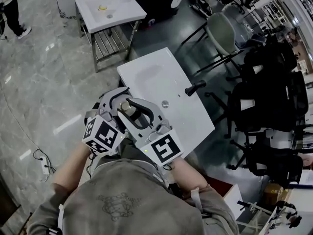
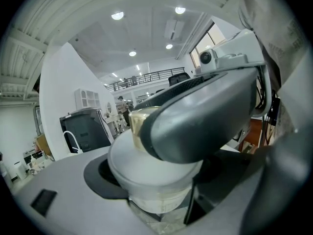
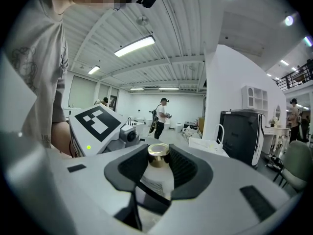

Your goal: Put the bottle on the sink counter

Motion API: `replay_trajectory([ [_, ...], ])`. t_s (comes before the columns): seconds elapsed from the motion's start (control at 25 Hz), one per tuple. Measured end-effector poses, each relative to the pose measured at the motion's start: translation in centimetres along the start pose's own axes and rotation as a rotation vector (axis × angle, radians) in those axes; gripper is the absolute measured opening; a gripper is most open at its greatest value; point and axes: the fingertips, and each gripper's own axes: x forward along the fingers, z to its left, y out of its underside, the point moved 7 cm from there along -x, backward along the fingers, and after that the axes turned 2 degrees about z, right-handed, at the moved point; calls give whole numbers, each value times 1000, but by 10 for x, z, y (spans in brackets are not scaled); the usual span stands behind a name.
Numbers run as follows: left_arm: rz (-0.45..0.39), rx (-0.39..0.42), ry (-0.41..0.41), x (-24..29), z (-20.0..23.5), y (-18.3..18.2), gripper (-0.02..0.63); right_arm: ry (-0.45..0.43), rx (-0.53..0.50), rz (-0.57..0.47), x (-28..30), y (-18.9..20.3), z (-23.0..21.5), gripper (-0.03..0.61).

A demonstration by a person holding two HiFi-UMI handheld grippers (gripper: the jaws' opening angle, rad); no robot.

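A pale bottle with a gold cap (image 1: 125,105) is held close to my body, above the floor just short of the white sink counter (image 1: 156,75). My right gripper (image 1: 129,107) is shut on it, its ribbed pads on either side of the gold cap (image 3: 158,154). My left gripper (image 1: 115,105) grips the bottle's wide white body (image 2: 146,173) lower down, with the right gripper's jaw crossing above it. The counter carries a black faucet (image 1: 194,88) and a round drain (image 1: 165,103). The bottle's lower part is hidden by the grippers.
A second white sink unit (image 1: 105,4) on a metal frame stands further off. Black chairs with bags (image 1: 266,102) and a grey stool (image 1: 222,33) crowd the right side. A cable (image 1: 41,160) lies on the marble floor at left. A person (image 1: 12,9) stands far left.
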Motion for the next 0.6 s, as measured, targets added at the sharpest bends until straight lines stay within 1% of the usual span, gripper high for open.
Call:
replay_trajectory([
  [0.2,8,-12,11,38,17,13,336,3,19,1,15,20,-36,137],
  [0.6,39,-39,24,114,60,53,336,-11,55,51,59,68,-107,137],
])
